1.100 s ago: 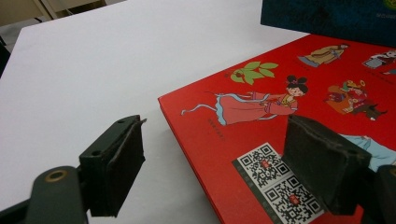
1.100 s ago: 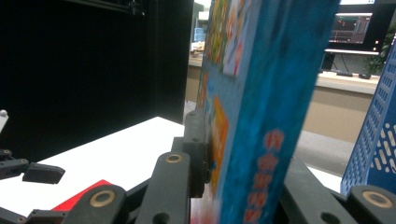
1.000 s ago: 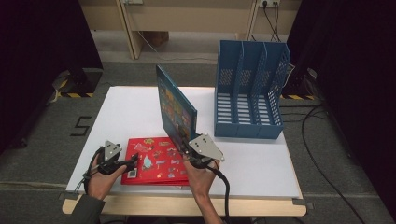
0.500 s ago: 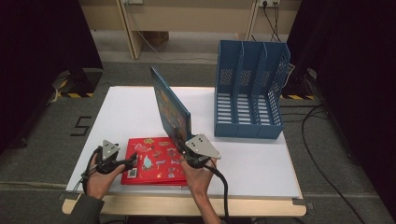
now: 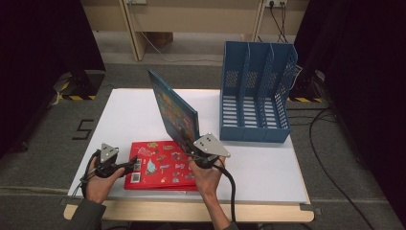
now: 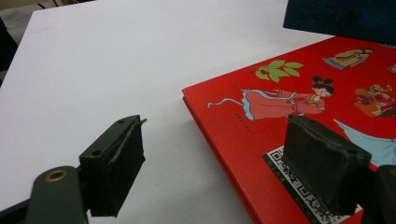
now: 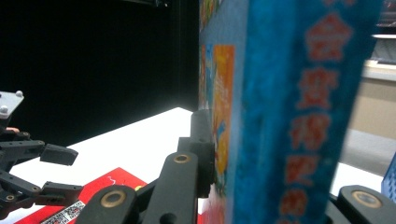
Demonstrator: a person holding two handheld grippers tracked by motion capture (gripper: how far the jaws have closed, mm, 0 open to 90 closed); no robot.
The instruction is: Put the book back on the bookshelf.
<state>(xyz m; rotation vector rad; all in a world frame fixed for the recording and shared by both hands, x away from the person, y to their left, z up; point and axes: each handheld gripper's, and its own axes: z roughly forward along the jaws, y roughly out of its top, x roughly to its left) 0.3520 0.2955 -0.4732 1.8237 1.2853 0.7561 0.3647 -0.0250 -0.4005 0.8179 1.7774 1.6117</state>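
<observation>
Blue book [image 5: 176,111], clamped at its lower corner between the just-tightened jaws of the right gripper [image 5: 195,147], stands tilted on edge above the white table [image 5: 129,115]. Beside it, the left gripper [image 5: 128,165] rests with jaws apart at the near edge of a red book [image 5: 163,165] lying flat. A blue file rack [image 5: 256,91] stands at the right.

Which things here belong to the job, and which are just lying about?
In the job:
- blue book, clamped upright in the right hand-held gripper
- red book, flat by the open left hand-held gripper
- blue file rack

Lying about:
- cables on the floor
- wooden furniture behind
</observation>
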